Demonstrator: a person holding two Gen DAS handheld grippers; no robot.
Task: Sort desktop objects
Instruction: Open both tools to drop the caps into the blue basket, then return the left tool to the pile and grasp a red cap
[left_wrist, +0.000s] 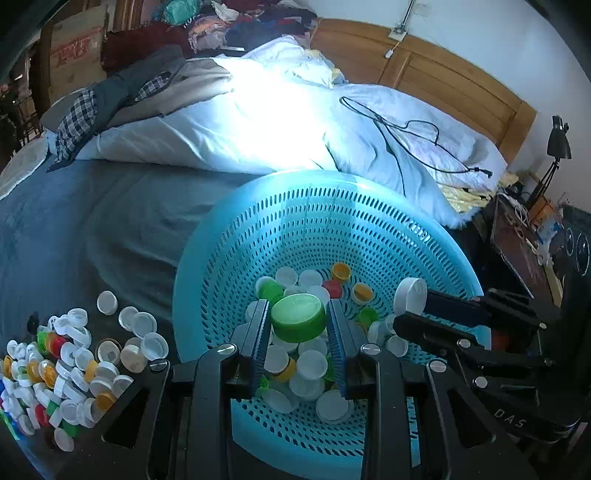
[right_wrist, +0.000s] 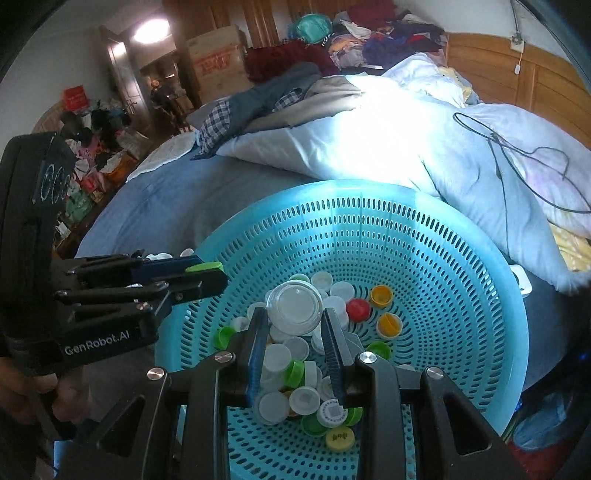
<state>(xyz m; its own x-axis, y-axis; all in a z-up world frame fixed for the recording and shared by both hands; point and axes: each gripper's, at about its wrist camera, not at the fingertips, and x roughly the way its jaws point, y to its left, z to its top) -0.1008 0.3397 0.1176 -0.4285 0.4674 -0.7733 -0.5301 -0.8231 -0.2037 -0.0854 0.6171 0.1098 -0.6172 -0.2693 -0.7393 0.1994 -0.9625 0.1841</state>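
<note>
- My left gripper (left_wrist: 298, 325) has its fingers clamped on a green bottle cap (left_wrist: 298, 316), held edge to edge above the heap inside the turquoise perforated basket (left_wrist: 295, 221).
- My right gripper (right_wrist: 295, 325) has its fingers clamped on a wider white lid (right_wrist: 294, 307), also hanging over the basket's contents.
- Step in hand, as I judge it: drop both caps into the basket. To do it well, I would keep each gripper over the basket's centre, lower it close to the heap, then part the fingers evenly so the cap falls flat and does not bounce over the rim.
- Risk: the two grippers sit near each other, so I would release one at a time.
- In the basket lie caps already sorted: white, green, yellow and one red cap (right_wrist: 357, 308).
- Left of the basket, a loose pile of unsorted caps (left_wrist: 66, 369) waits on the dark desktop.
- Beyond the desktop stands a bed with a white duvet (left_wrist: 258, 122), a black cable (left_wrist: 399, 136) across it, and a wooden headboard (left_wrist: 443, 74).
</note>
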